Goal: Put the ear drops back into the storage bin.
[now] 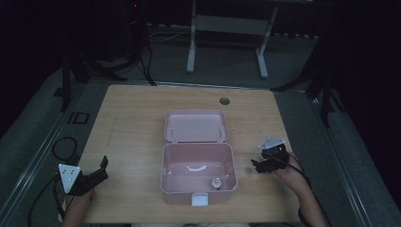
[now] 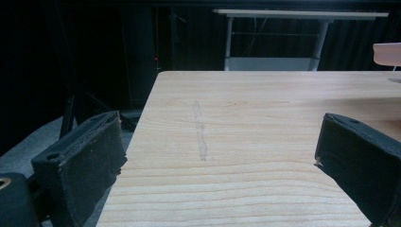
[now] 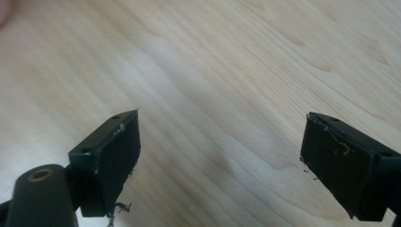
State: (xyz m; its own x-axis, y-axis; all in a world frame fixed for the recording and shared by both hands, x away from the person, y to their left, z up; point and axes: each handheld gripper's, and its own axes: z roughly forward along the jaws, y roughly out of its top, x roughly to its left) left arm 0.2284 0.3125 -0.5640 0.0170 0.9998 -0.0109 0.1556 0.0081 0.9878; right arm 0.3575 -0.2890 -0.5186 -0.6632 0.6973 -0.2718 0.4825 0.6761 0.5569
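Note:
A pink box (image 1: 198,188) stands open in the middle of the wooden table (image 1: 127,123), its lid (image 1: 196,126) tipped back behind it. A small pale bottle-like thing (image 1: 216,183) stands inside at the front right. My left gripper (image 1: 102,169) hovers at the table's front left corner, open and holding nothing. In the left gripper view its jaws (image 2: 220,156) stand wide apart over bare wood, with a corner of the pink lid (image 2: 387,53) at the far right. My right gripper (image 1: 257,165) is just right of the box, open and pointing down at the wood (image 3: 220,142).
A round cable hole (image 1: 224,100) sits near the table's far edge. A white latch (image 1: 199,200) is at the box's front. Beyond the table stands a white-legged desk frame (image 1: 227,28). Black stands (image 1: 71,71) and cables lie on the dark floor on both sides.

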